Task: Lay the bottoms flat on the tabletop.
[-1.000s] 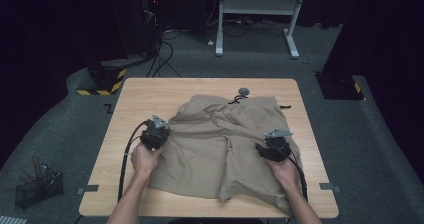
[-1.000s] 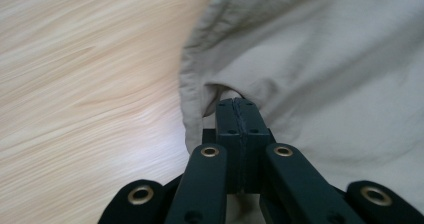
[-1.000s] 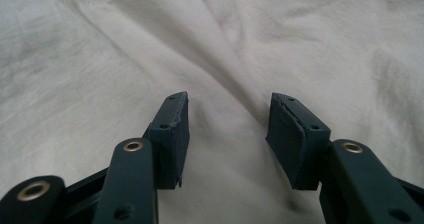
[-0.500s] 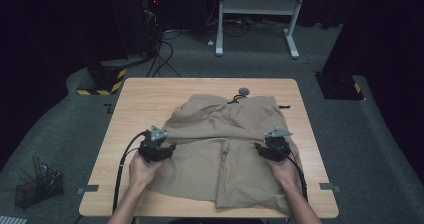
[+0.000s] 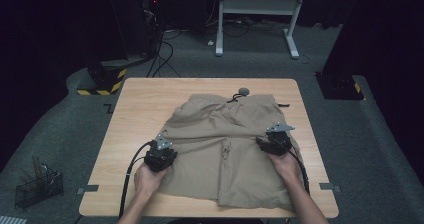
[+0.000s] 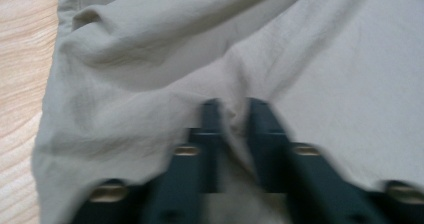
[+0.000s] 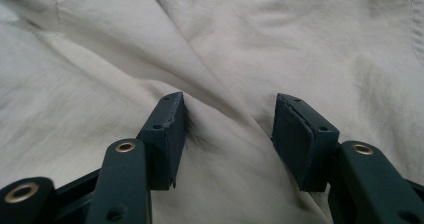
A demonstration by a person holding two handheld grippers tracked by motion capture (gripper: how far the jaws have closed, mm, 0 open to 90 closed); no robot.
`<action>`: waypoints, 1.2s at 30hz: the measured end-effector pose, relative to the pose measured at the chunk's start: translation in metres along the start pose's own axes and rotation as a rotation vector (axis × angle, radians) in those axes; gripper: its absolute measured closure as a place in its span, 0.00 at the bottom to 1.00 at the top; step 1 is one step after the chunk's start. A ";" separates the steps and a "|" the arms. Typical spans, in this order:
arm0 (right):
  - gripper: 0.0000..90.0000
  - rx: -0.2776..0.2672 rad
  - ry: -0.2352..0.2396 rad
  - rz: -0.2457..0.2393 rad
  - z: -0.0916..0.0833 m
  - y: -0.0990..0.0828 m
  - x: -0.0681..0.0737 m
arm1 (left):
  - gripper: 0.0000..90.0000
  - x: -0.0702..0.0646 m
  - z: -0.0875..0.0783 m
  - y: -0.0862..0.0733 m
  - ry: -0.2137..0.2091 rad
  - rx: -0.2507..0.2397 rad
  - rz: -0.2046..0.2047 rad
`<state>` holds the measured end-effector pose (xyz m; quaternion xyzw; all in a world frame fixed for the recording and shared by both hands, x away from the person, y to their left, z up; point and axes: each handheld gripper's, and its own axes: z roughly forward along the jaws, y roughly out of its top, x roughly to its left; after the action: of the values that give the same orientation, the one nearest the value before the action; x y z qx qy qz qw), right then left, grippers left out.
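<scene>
high view: a person is leaning over a wooden table (image 5: 135, 114), working a khaki garment (image 5: 220, 134) with a gripper in each hand.
garment: it is lying spread and creased across the middle of the table, reaching forward from both grippers towards the far edge.
left gripper (image 5: 161, 155): it is sitting on the garment's near left edge, with its cable (image 5: 131, 169) trailing back beside the person's left hand (image 5: 147, 176).
left gripper view: the two black jaws are standing close together, clamping a raised fold of the cloth (image 6: 235, 116) between their tips; bare table wood (image 6: 22, 59) is showing off to the side of the jaws.
right gripper (image 5: 274, 143): it is resting on the garment's right side, well apart from the left gripper, with the right hand (image 5: 285, 164) gripping it from behind.
right gripper view: the jaws are standing wide apart, with a ridge of cloth (image 7: 225, 109) running between them and nothing pinched.
beyond the grippers: a small dark round object (image 5: 243, 91) is lying at the garment's far edge.
</scene>
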<state>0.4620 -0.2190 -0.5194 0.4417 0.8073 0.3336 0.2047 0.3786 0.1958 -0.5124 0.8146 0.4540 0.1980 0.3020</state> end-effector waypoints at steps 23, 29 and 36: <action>0.77 0.086 0.107 -0.027 -0.039 -0.014 0.042 | 0.83 -0.011 -0.010 -0.005 -0.035 -0.013 -0.009; 0.99 0.108 0.040 -0.101 -0.041 -0.023 0.035 | 1.00 -0.015 -0.015 -0.011 -0.105 0.030 0.030; 0.89 0.129 -0.031 -0.082 -0.033 -0.013 0.022 | 0.80 -0.009 -0.023 0.002 -0.096 -0.086 -0.012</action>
<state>0.4225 -0.2173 -0.5063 0.4257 0.8413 0.2653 0.2017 0.3620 0.1945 -0.4942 0.8067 0.4350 0.1758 0.3593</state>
